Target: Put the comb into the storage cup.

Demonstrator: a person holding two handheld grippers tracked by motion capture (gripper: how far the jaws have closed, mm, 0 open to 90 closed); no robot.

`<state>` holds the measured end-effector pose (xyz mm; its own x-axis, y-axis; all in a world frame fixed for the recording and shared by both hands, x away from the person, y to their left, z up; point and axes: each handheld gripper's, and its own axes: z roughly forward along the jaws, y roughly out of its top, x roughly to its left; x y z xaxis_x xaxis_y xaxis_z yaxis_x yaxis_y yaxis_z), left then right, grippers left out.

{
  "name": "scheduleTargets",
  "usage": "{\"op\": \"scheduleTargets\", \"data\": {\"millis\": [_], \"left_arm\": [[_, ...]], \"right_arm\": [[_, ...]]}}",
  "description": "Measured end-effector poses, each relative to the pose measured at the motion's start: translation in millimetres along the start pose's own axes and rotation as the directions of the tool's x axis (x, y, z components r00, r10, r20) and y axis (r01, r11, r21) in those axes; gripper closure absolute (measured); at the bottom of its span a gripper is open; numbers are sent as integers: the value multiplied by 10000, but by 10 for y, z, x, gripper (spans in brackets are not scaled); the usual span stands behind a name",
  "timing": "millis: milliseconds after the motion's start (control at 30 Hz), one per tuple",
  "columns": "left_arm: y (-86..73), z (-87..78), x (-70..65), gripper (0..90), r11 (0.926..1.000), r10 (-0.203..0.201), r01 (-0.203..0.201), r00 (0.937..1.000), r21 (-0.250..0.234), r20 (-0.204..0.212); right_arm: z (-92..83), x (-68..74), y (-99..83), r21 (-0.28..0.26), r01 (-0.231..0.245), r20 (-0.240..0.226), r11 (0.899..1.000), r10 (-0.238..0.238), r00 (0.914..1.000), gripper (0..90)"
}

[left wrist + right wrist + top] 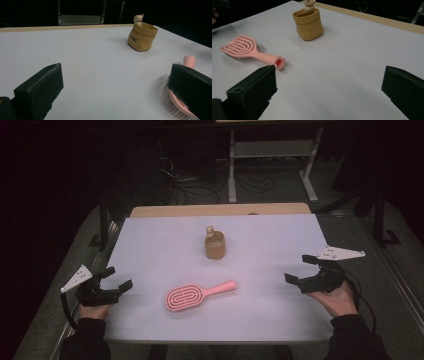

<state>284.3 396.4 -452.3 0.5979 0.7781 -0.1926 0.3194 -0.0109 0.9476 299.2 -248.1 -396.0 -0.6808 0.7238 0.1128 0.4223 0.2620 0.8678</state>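
At eight o'clock on the table (150, 240) rests my left claw (116, 279), jaws spread wide and holding nothing, pointed toward two o'clock. Just right of it, near six o'clock of the table's middle, lies the pink hairbrush (192, 296), bristles down, its handle aimed at two o'clock. Beyond it, at twelve o'clock, stands the tan pouch (215, 246) with a small bear figure (210, 229) at its far rim, well apart from the brush. At four o'clock sits my right claw (300, 268), jaws wide, empty, facing ten o'clock.
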Motion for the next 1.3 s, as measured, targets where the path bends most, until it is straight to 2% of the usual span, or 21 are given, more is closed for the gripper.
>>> {"op": "scheduleTargets", "data": {"millis": [267, 633, 900, 1167, 1300], "left_arm": [[-4, -2, 0, 0, 10000, -36, 36, 10000, -2, -2], [-2, -11, 2, 0, 10000, -13, 13, 10000, -13, -7], [-2, -11, 1, 0, 10000, -18, 18, 10000, -25, 1], [-1, -13, 1, 0, 10000, -8, 8, 10000, -37, 10], [-1, -10, -1, 0, 10000, -7, 7, 10000, -40, 19]], "right_arm": [[49, 27, 177, 284, 452, -108, 9986, -449, 9989, 0], [124, 86, 323, 559, 798, -325, 9952, -780, 9964, 0], [213, 161, 443, 751, 1239, -601, 9895, -1195, 9910, 0], [250, 195, 508, 854, 1420, -727, 9862, -1360, 9880, 0], [285, 238, 585, 926, 1652, -890, 9819, -1570, 9836, 0]]}}
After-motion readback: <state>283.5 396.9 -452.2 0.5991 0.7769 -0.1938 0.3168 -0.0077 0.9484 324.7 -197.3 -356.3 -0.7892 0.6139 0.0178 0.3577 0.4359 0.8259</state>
